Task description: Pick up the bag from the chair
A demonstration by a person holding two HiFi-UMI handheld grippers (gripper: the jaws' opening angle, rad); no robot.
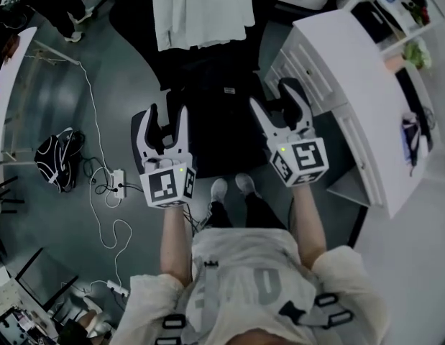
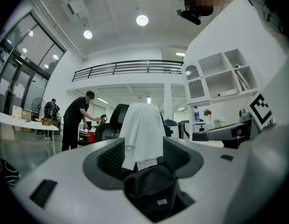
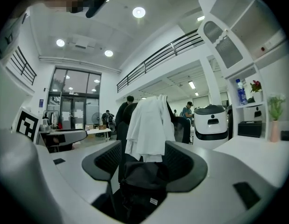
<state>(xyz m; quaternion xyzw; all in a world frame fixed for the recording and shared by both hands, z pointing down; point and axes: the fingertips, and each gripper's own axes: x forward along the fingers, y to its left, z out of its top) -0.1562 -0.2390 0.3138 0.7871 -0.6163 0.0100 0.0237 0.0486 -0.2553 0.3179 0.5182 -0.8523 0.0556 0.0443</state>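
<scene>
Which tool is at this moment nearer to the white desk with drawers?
Right. The right tool hangs just beside the drawer front of the white desk; the left tool is across the black bag from it, clearly farther.

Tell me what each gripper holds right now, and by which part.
Nothing is held. The left gripper and right gripper both have their jaws apart, with the black bag on the chair ahead, not gripped.

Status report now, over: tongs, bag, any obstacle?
Left tongs open, empty. Right tongs open, empty. Bag on chair, not gripped. White garment draped behind bag.
</scene>
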